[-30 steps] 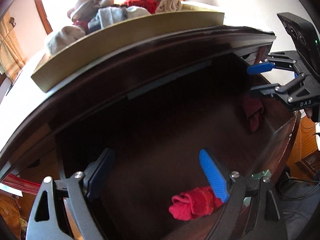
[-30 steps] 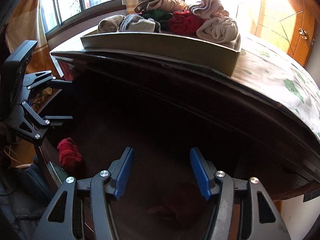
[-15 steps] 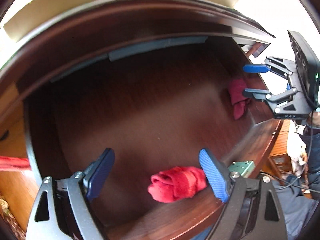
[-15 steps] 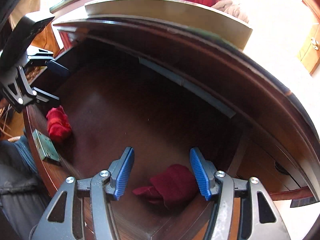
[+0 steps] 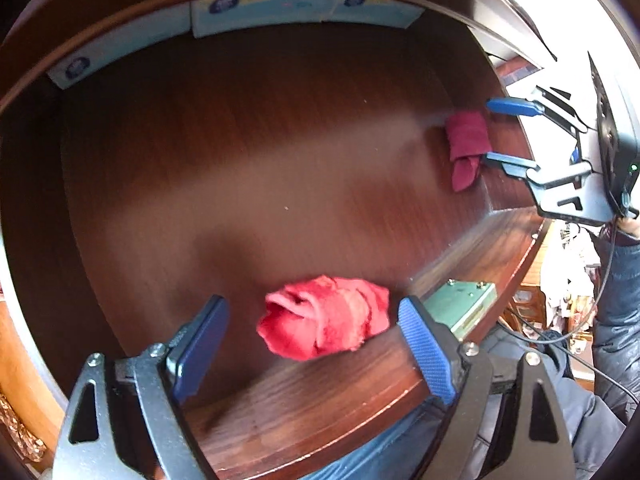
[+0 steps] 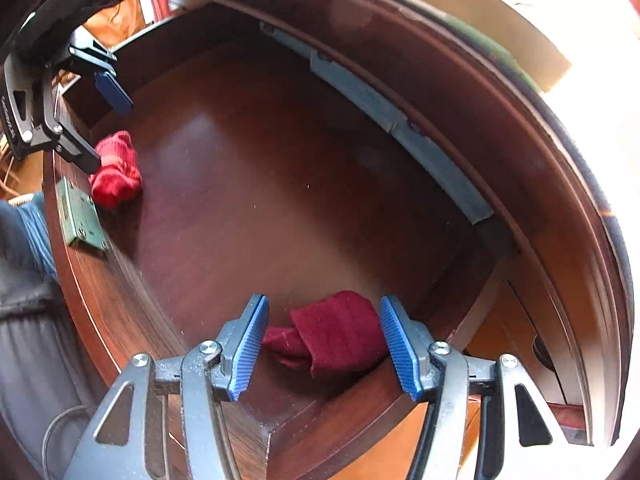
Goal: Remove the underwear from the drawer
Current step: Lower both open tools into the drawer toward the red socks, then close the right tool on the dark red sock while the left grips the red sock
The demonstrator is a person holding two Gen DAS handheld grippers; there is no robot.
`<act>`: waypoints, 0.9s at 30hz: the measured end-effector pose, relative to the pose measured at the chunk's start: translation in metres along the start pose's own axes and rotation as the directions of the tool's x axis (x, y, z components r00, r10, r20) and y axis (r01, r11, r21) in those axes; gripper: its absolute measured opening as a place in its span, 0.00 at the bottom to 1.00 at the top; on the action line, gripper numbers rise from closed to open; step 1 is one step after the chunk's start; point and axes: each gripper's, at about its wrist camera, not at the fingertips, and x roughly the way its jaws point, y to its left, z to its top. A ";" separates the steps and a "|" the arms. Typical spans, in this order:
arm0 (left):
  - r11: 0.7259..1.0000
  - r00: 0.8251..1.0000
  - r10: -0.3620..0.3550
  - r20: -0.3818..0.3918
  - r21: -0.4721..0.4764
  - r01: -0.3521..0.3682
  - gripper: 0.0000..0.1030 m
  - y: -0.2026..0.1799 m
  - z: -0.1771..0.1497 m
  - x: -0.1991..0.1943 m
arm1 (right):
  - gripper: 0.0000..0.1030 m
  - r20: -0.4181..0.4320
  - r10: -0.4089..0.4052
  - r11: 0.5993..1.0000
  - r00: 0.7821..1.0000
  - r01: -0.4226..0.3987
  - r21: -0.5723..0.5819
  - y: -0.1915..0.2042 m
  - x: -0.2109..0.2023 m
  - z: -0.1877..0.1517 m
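Left gripper spread wide, blue pads on either side of a bright red rolled underwear, not touching it, holding nothing. Right gripper wide open too, pads either side of a dark red folded underwear, with a small gap on both sides. Both bundles lying flat on the brown wooden floor of the open drawer, each close to the front wall, one near the left end and one near the right corner. Bright red one fuzzy and rolled like a little log, with a loose flap at one end; seen again from the right wrist view at, just beside the other gripper's pad. Dark red one ribbed, folded over, with a thin tail sticking out; seen from the left wrist view at between the far gripper's pads. Green metal lock plate fixed on the drawer's front wall. Pale blue boxes along the back, labels too blurry to read. Front wall smeared by blur. Top of the dresser cut off by glare.
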 end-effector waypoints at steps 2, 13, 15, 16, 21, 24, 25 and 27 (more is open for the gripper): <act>1.000 1.000 -0.015 -0.009 -0.004 0.015 0.86 0.000 0.001 0.004 | 0.58 -0.021 0.002 1.000 1.000 -0.002 -0.015 0.001 0.004 0.003; 0.999 0.998 -0.054 -0.038 -0.012 0.053 0.60 -0.001 0.004 0.024 | 0.58 -0.151 -0.008 0.993 0.988 -0.011 -0.121 0.025 0.032 0.018; 0.998 0.997 -0.064 -0.032 -0.014 0.064 0.56 0.000 0.002 0.024 | 0.58 -0.171 -0.038 0.989 0.985 0.013 -0.145 0.027 0.037 0.016; 0.998 0.997 -0.067 -0.027 -0.011 0.067 0.53 0.001 0.001 0.024 | 0.58 -0.178 -0.051 0.988 0.983 0.023 -0.154 0.029 0.040 0.015; 0.997 0.997 -0.081 -0.004 -0.002 0.081 0.48 0.003 0.000 0.022 | 0.58 -0.191 -0.083 0.984 0.978 0.050 -0.168 0.039 0.053 0.022; 0.996 0.996 -0.092 0.010 -0.001 0.092 0.44 0.004 -0.002 0.020 | 0.58 -0.191 -0.096 0.986 0.977 0.067 -0.155 0.046 0.054 0.019; 0.995 0.995 -0.096 0.016 0.003 0.096 0.42 0.005 -0.002 0.020 | 0.58 -0.191 -0.095 0.986 0.977 0.066 -0.151 0.048 0.056 0.020; 0.994 0.994 -0.106 0.035 -0.002 0.106 0.37 0.006 -0.004 0.019 | 0.58 -0.190 -0.098 0.987 0.977 0.072 -0.143 0.047 0.060 0.021</act>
